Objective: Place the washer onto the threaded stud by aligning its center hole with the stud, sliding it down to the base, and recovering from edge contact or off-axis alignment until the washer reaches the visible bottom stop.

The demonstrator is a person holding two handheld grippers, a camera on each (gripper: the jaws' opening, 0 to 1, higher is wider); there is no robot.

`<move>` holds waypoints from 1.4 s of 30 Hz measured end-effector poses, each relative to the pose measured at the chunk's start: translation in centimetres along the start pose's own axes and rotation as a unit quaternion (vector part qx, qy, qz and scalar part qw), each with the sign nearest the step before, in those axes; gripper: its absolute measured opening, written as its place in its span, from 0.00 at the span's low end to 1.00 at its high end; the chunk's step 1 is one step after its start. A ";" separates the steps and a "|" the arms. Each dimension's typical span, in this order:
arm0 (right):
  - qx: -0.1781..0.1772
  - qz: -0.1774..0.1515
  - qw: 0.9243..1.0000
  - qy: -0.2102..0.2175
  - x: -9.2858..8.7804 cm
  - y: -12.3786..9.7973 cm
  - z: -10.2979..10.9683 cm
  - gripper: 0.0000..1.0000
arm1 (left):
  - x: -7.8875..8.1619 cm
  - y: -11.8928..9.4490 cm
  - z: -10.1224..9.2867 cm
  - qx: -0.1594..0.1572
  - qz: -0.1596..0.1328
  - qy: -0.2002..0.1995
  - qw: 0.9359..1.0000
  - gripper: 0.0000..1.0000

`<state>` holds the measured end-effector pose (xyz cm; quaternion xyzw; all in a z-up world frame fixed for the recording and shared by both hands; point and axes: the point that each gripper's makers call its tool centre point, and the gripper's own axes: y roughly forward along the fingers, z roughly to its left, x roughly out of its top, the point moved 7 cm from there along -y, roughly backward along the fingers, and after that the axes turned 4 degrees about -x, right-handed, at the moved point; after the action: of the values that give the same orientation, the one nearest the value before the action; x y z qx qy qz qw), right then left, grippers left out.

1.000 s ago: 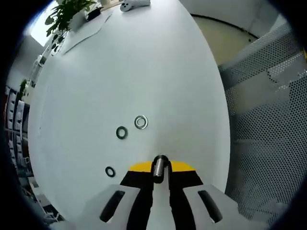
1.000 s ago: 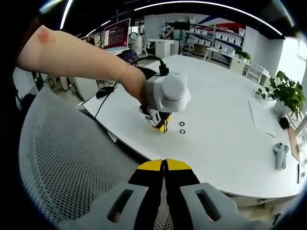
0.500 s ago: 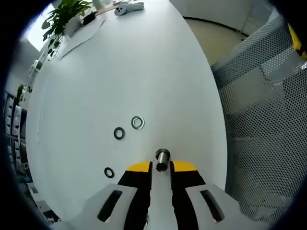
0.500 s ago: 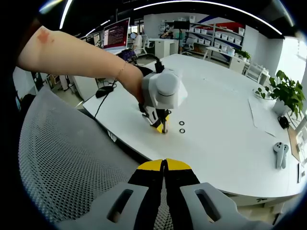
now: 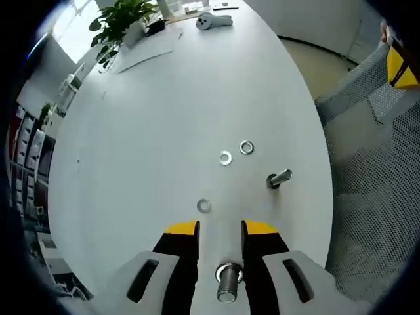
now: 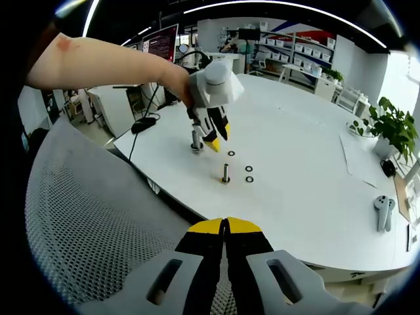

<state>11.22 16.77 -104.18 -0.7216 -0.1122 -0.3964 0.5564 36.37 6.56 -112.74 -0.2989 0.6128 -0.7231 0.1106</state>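
Note:
In the left gripper view my left gripper (image 5: 220, 228) is open, its yellow-tipped jaws spread over the white table (image 5: 164, 98). A metal stud (image 5: 226, 283) with a ring around it stands low between the jaws. A second threaded stud (image 5: 279, 178) stands free on the table, ahead and to the right. Three washers (image 5: 226, 157) (image 5: 247, 147) (image 5: 204, 206) lie flat near it. The right gripper view shows the left gripper (image 6: 216, 136) in a hand above one stud (image 6: 195, 140), the free stud (image 6: 225, 173) beside the washers (image 6: 249, 173). My right gripper (image 6: 225, 226) is shut and holds nothing.
A grey mesh chair (image 6: 85, 230) lies under the right gripper, seen also as the chair (image 5: 374, 197) past the table edge. A potted plant (image 5: 121, 16), a white controller (image 5: 213, 21) and paper sheets (image 5: 147, 56) sit at the table's far end.
The left gripper let go of the stud, which now stands alone on the table. It opened and moved away to sit over a second stud. The right gripper stayed put.

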 end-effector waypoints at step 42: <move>-0.003 -0.010 1.000 0.003 0.2 0.1 -0.4 0.04 | 0.8 4.6 1.4 -0.020 0.051 0.005 0.998 0.14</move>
<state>11.20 16.34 -104.06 -0.7211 -0.1162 -0.4043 0.5505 35.60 3.98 -116.79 -0.2658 0.6421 -0.7055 0.1387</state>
